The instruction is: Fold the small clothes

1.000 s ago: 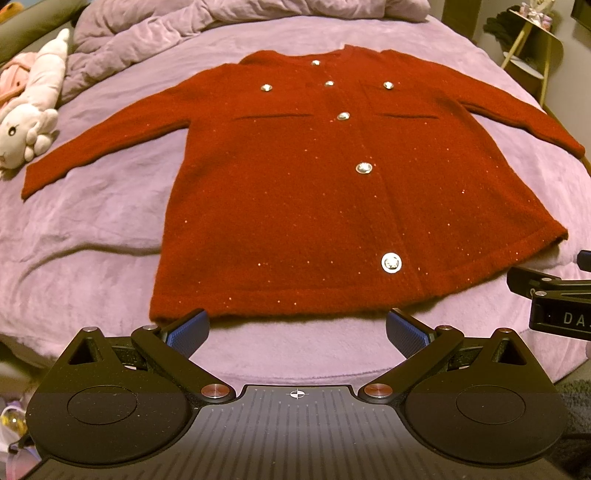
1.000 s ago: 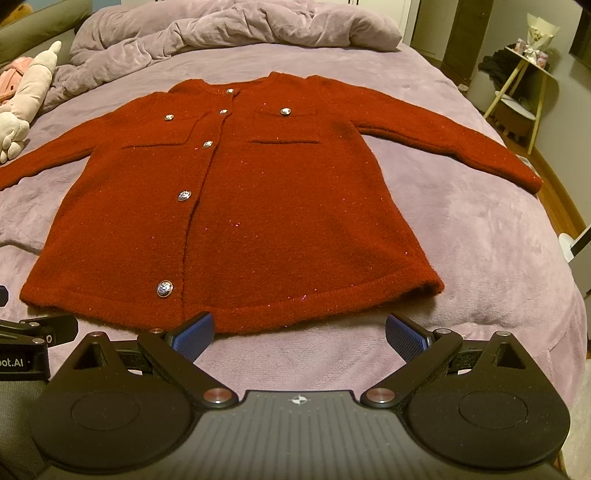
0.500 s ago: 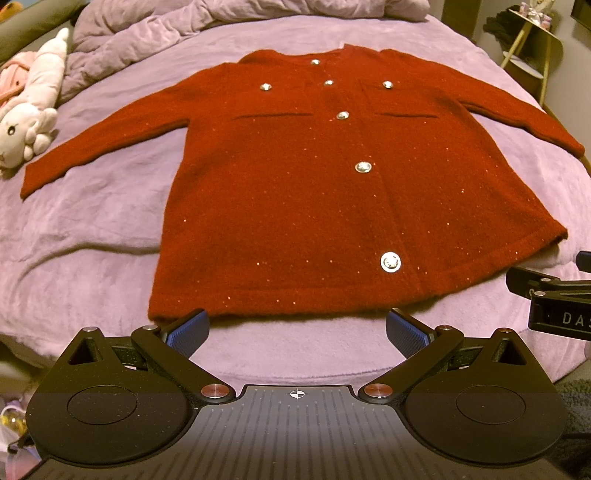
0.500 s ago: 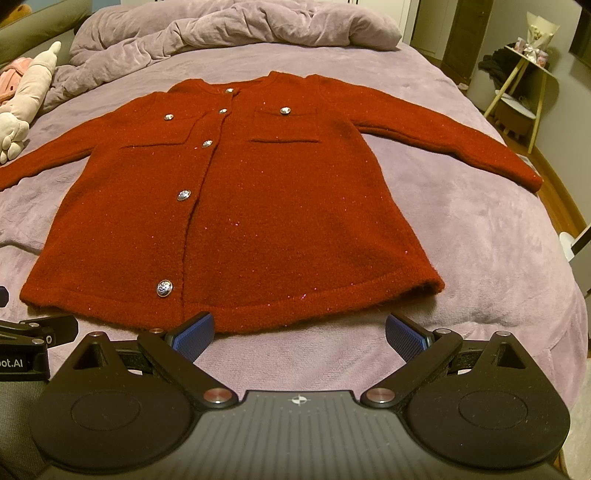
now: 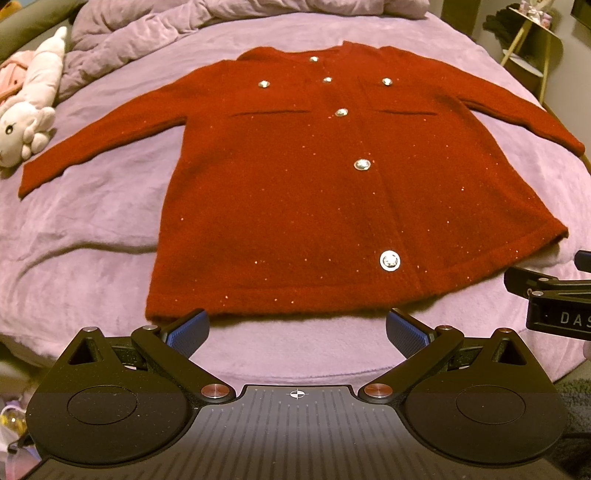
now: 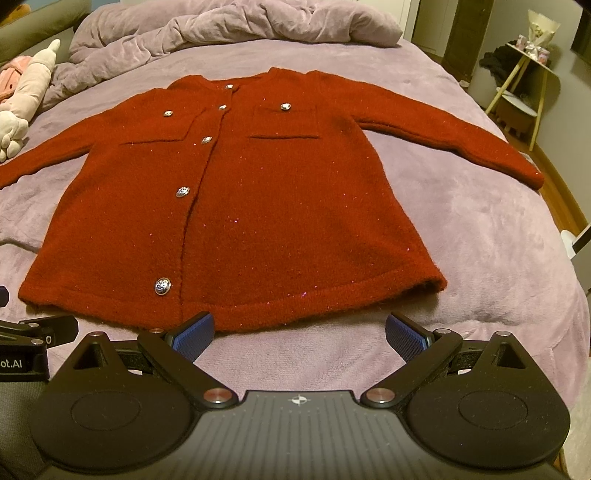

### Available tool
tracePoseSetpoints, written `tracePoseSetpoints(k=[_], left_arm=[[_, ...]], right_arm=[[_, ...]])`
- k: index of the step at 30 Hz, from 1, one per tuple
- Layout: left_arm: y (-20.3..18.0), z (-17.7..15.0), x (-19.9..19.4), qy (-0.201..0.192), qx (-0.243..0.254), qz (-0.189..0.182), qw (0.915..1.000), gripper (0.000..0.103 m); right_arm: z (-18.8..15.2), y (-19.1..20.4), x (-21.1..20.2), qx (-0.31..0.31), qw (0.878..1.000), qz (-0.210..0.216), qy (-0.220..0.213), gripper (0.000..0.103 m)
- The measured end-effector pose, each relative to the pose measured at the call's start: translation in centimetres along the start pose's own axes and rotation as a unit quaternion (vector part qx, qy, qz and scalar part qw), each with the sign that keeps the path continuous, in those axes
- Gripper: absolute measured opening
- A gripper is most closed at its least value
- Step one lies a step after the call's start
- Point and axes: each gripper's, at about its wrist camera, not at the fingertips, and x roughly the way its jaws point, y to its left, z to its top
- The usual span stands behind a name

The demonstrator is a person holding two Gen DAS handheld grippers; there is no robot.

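Note:
A small red buttoned cardigan [image 5: 295, 192] lies flat and face up on the purple bed [image 5: 92, 229], sleeves spread to both sides, hem toward me. It also shows in the right wrist view [image 6: 266, 206]. My left gripper [image 5: 297, 328] is open and empty, just short of the hem's left half. My right gripper [image 6: 299, 332] is open and empty, just short of the hem's right half. Part of the right gripper shows at the right edge of the left wrist view [image 5: 554, 295].
A crumpled purple duvet [image 6: 229, 22] lies at the head of the bed. A white and pink plush toy [image 5: 29, 110] lies beside the left sleeve. A small side table [image 6: 524, 74] stands beyond the bed's right edge.

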Motion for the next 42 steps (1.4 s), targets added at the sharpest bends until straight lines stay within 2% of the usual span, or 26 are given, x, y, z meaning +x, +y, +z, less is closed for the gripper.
tracePoseSetpoints(k=[27, 42], left_arm=[[-0.07, 0.07, 0.05, 0.001, -0.001, -0.001, 1.0000, 0.103], [-0.07, 0.49, 0.80, 0.017, -0.002, -0.004, 0.9998, 0.103]], right_arm=[[0.34, 0.28, 0.14, -0.004, 1.000, 0.002, 0.000, 0.099], [0.40, 0.34, 0.65, -0.018, 1.000, 0.000, 0.001, 0.099]])
